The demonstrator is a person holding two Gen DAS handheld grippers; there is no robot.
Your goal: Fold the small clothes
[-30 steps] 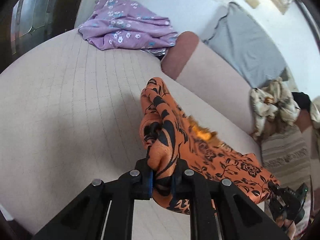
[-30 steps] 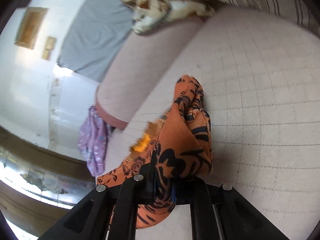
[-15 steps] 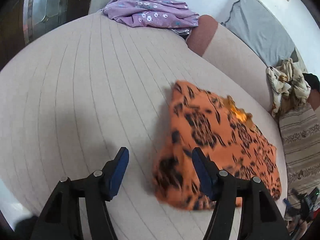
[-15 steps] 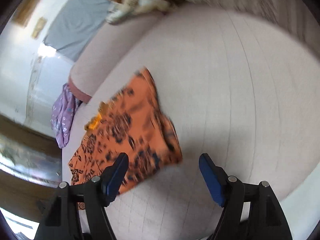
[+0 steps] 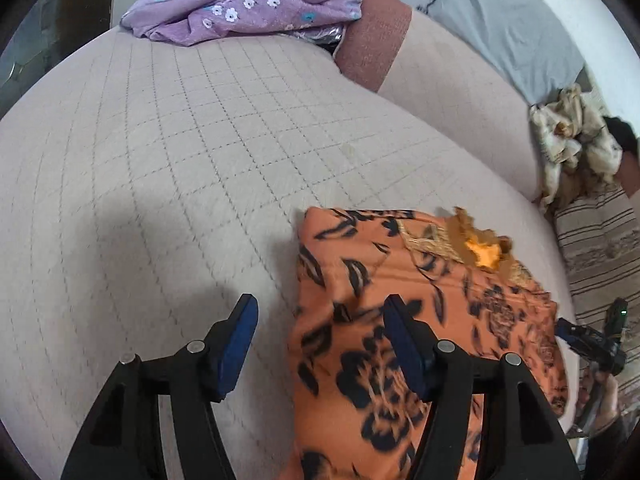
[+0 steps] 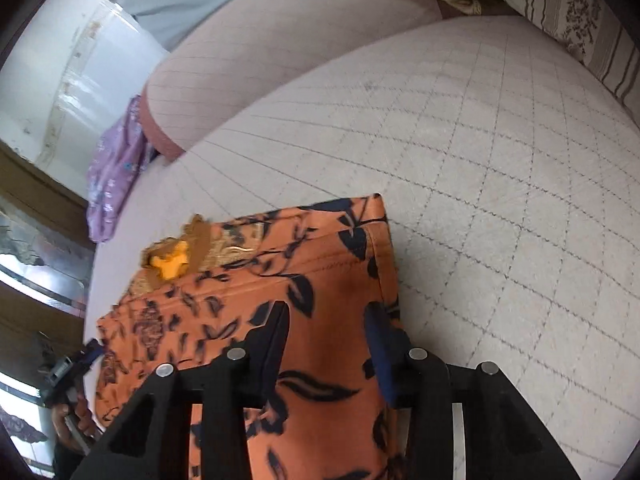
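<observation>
orange floral cloth (image 5: 404, 320) folded flat, quilted cushion (image 5: 168, 152) | left tongs (image 5: 320, 336) agape, empty | right tongs (image 6: 328, 332) apparently parted, empty

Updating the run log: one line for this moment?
left claw open | right claw open | orange garment lying on sofa seat, unheld

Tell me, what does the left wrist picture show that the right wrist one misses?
Only the left wrist view shows the open left gripper from behind and the whole purple flowered garment. Only the right wrist view shows the open right gripper from behind. Both share the orange black-leaf patterned cloth lying on the pale quilted cushion, the grey pillow and the striped cushion.
</observation>
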